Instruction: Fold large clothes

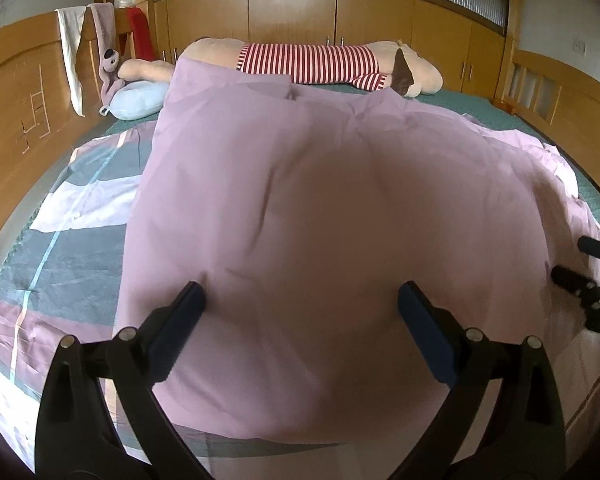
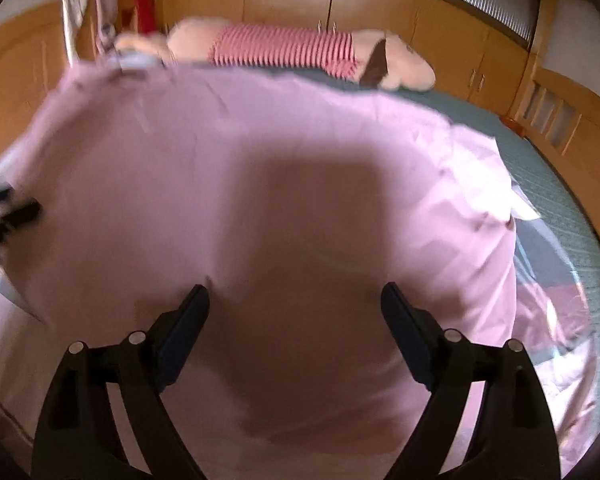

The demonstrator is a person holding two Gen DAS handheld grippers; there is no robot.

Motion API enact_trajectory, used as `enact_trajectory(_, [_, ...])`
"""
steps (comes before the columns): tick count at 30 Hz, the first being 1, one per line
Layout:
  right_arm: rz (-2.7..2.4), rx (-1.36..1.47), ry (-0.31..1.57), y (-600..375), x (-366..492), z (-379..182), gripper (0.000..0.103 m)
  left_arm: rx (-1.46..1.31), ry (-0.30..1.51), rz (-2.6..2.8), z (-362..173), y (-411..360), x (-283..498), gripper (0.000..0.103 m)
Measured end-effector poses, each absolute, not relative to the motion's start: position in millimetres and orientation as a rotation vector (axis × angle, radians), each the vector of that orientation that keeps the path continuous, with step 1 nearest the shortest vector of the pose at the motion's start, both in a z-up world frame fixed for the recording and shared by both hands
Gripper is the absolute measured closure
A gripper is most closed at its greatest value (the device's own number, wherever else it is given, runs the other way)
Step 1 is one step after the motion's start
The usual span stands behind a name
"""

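Observation:
A large pink cover [image 1: 320, 200] lies folded over on the bed, its plain side up; it fills the right wrist view [image 2: 260, 168] too. Its striped grey, white and pink side [image 1: 68, 248] shows at the left. My left gripper [image 1: 302, 300] is open and empty, fingers spread just above the pink cloth near its front edge. My right gripper [image 2: 296, 300] is also open and empty over the cloth, further right. The right gripper's fingertips [image 1: 572, 280] show at the left wrist view's right edge. The left gripper's fingertips [image 2: 16, 208] show at the right wrist view's left edge.
A long plush toy in a red-striped shirt [image 1: 312, 62] lies across the far side of the bed. A pale blue cushion [image 1: 140, 98] sits at the far left. The wooden headboard [image 1: 16, 92] stands left, wooden cabinets [image 1: 292, 12] behind. The green mattress cover [image 1: 480, 108] shows at the right.

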State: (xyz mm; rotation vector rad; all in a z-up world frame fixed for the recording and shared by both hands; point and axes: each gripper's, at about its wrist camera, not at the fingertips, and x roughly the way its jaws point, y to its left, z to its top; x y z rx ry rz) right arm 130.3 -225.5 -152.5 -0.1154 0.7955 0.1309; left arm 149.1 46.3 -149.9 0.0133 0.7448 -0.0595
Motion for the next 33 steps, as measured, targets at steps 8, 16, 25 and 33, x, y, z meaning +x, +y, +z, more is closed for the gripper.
enact_trajectory(8, [0.092, -0.115, 0.818, -227, 134, -159, 0.013, 0.018, 0.75, -0.058, -152, 46, 148, 0.003])
enact_trajectory(16, [0.028, -0.056, 0.88, -244, 152, -170, 0.007, -0.001, 0.768, -0.058, -154, 48, 151, 0.002])
enact_trajectory(25, [0.01, -0.054, 0.88, -243, 153, -168, 0.006, -0.02, 0.79, -0.049, -156, 52, 154, 0.002])
enact_trajectory(33, [0.04, -0.032, 0.625, -233, 109, -90, 0.006, -0.085, 0.676, -0.092, -111, 38, 125, 0.002])
